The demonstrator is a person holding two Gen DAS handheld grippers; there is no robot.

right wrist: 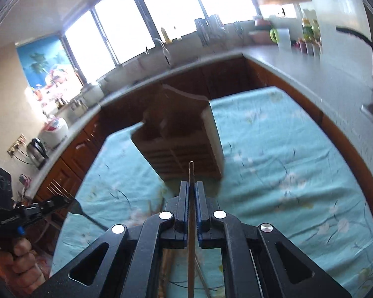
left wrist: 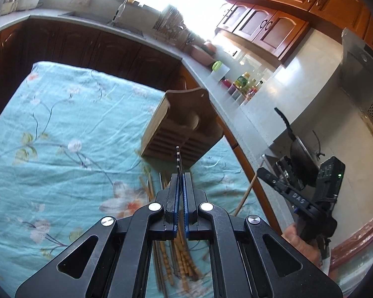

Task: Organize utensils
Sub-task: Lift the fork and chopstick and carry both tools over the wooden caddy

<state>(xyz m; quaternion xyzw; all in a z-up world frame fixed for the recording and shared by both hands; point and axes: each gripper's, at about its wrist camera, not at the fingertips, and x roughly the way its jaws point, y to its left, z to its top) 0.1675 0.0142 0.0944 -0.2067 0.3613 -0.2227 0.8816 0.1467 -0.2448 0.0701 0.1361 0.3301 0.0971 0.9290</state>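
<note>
Standing on the floral tablecloth [left wrist: 62, 114], the wooden holder [left wrist: 184, 126] faces both grippers. The left gripper [left wrist: 181, 181] pinches a fork [left wrist: 178, 159]; the right gripper [right wrist: 192, 188] clamps a chopstick [right wrist: 191, 198]. More chopsticks [left wrist: 179, 260] lie below.

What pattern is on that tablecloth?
Light blue tablecloth with pale flowers and thin branches; clearest in the left wrist view.

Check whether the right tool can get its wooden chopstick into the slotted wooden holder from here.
Probably yes. The right tool grips the thin wooden chopstick pointing at the slotted wooden utensil holder, nothing between them; the left tool is off to the side.
</note>
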